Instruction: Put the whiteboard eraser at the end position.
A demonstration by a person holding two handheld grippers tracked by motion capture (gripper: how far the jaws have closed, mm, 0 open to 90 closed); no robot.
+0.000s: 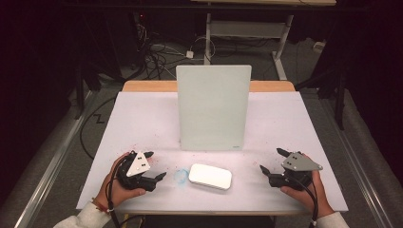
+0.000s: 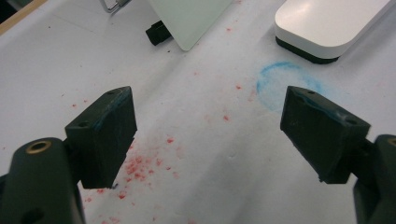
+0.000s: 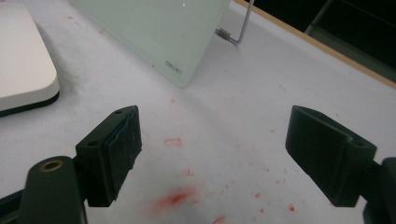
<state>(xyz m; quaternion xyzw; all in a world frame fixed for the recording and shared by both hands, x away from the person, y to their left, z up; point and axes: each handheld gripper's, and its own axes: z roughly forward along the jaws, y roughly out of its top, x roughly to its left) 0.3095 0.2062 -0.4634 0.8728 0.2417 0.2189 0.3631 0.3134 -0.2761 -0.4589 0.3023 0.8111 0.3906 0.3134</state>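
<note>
**Both grippers held wide open and empty beside a white eraser block**

While a hand is wrapped round each tool at the near edge of the table [image 1: 142, 107], nothing is gripped by either one. The left gripper [image 1: 157, 166] is seen at the near left in the high view, its jaws spread wide apart and pointed to the right, toward the middle of the table. In the left gripper view, bare white tabletop is seen between the two black jaws, and faint blue smears are noted on their pads. The right gripper [image 1: 272, 160] is held at the near right, its jaws likewise spread wide and pointed left and slightly far; bare table lies between them in the right gripper view.

A white rounded block with a dark underside [image 1: 210, 176] is laid flat on the table between the two grippers, nearer the left one, and is touched by neither. Just to its left, a smudged blue ring [image 1: 181, 176] is marked on the surface. Red specks and smears [image 3: 175, 198] are scattered over the near part of the table.

Beyond the block, near the table's centre, a pale glass board [image 1: 213, 108] is stood upright, tilted back on a metal wire stand [image 3: 238, 28] seen behind it in the right gripper view.
</note>
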